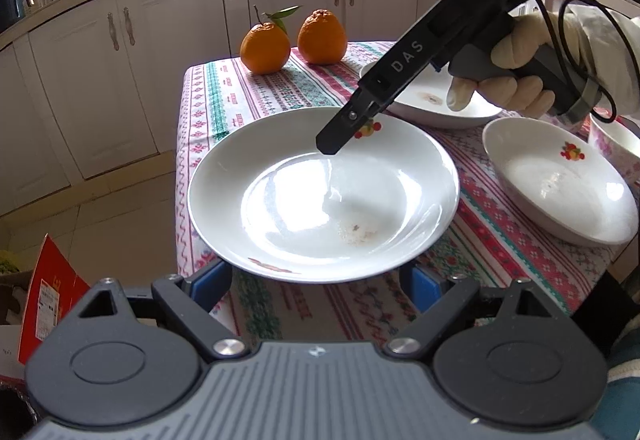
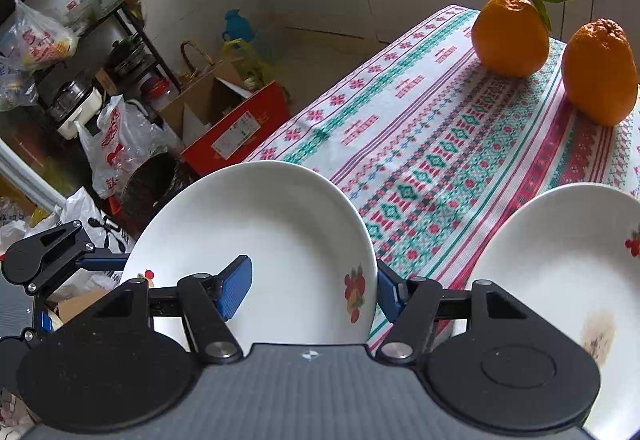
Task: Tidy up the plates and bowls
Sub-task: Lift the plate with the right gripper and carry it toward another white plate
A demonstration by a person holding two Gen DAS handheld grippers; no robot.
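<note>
A large white plate (image 1: 320,196) with a fruit decal hangs just above the table's corner. My right gripper (image 1: 340,136) is shut on its far rim, one finger inside the dish and one outside. In the right wrist view the same plate (image 2: 280,232) sits between the blue pads of my right gripper (image 2: 312,288). My left gripper (image 1: 318,288) stands open, its blue fingertips (image 1: 212,286) partly hidden beneath the plate's near rim. A second white plate (image 1: 440,100) lies behind the right gripper. A white dish with a fruit decal (image 1: 560,184) sits at the right.
Two oranges (image 1: 264,48) (image 1: 322,38) stand at the far end of the patterned tablecloth (image 1: 248,100). A pink-flowered bowl (image 1: 612,140) is at the right edge. On the floor left of the table are a red box (image 2: 240,132), bags and a shelf.
</note>
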